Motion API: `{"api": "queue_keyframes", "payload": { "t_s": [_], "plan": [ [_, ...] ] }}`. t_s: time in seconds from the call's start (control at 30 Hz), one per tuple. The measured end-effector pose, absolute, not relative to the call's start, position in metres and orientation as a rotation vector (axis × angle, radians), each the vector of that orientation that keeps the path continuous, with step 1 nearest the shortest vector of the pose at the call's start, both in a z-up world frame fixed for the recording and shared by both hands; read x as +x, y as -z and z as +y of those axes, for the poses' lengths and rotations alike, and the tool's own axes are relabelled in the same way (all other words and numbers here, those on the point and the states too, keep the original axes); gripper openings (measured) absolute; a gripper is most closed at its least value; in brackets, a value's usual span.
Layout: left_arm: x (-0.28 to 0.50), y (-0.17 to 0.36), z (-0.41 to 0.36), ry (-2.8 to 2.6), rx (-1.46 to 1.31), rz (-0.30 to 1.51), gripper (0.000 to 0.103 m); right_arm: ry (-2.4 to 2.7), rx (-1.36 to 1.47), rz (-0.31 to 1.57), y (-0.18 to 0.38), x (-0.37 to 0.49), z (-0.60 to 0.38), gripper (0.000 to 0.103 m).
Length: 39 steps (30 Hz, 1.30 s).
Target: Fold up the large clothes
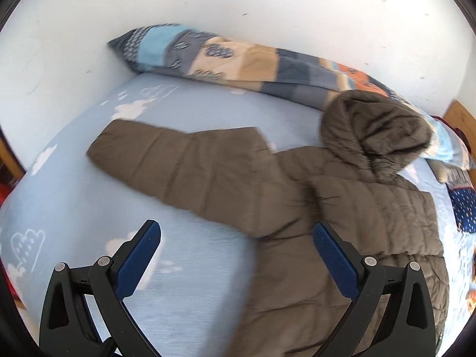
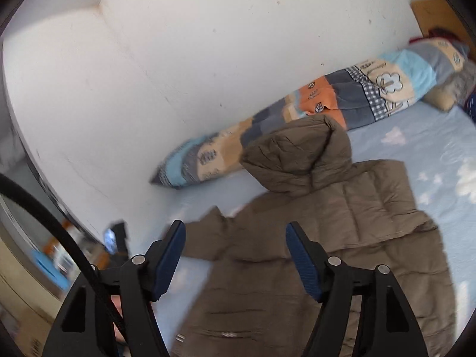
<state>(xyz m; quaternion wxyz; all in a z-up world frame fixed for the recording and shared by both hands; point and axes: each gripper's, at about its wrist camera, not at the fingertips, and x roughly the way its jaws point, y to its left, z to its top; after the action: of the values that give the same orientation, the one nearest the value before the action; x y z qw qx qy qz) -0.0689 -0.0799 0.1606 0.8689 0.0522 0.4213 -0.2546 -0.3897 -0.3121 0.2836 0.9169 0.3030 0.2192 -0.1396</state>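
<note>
A brown hooded puffer jacket lies spread on the bed's light blue cloud-print sheet. One sleeve stretches out to the left and the hood rests against the rolled quilt. My left gripper hovers open above the sleeve's root, with nothing between its blue pads. In the right wrist view the jacket fills the lower right, its hood bunched above it. My right gripper is open over the jacket's left edge and holds nothing.
A patchwork quilt lies rolled along the white wall. Its far end reaches a pillow near the wooden headboard. A wooden bed frame shows at the left. Blurred clutter and a black cable lie beyond the bed's edge.
</note>
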Motion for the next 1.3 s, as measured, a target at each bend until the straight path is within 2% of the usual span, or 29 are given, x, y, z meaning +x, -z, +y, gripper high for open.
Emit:
{"api": "queue_keyframes", "payload": {
  "t_s": [0.23, 0.43, 0.5, 0.57, 0.7, 0.8, 0.97, 1.3],
  "plan": [
    [-0.046, -0.150, -0.041, 0.495, 0.025, 0.946, 0.103, 0.284, 0.589, 0.553, -0.253, -0.377, -0.320, 0.075],
    [-0.064, -0.144, -0.047, 0.538, 0.271, 0.981, 0.102, 0.284, 0.598, 0.563, -0.244, -0.373, -0.320, 0.075],
    [-0.077, -0.138, -0.048, 0.510, 0.454, 0.949, 0.091, 0.293, 0.603, 0.579, -0.240, -0.372, -0.322, 0.075],
    [-0.084, -0.135, -0.044, 0.463, 0.581, 0.894, 0.090, 0.296, 0.606, 0.580, -0.238, -0.373, -0.323, 0.075],
    [-0.061, -0.139, -0.009, 0.486, 0.355, 0.991, 0.090, 0.291, 0.638, 0.570, -0.236, -0.373, -0.327, 0.075],
    [-0.028, -0.135, 0.022, 0.466, 0.084, 1.064, 0.090, 0.283, 0.642, 0.573, -0.235, -0.372, -0.329, 0.075],
    [0.030, -0.106, 0.064, 0.414, -0.338, 1.153, 0.090, 0.277, 0.652, 0.580, -0.230, -0.371, -0.333, 0.075],
    [0.105, -0.069, 0.094, 0.344, -0.638, 1.138, 0.090, 0.350, 0.568, 0.682, -0.202, -0.355, -0.339, 0.078]
  ]
}}
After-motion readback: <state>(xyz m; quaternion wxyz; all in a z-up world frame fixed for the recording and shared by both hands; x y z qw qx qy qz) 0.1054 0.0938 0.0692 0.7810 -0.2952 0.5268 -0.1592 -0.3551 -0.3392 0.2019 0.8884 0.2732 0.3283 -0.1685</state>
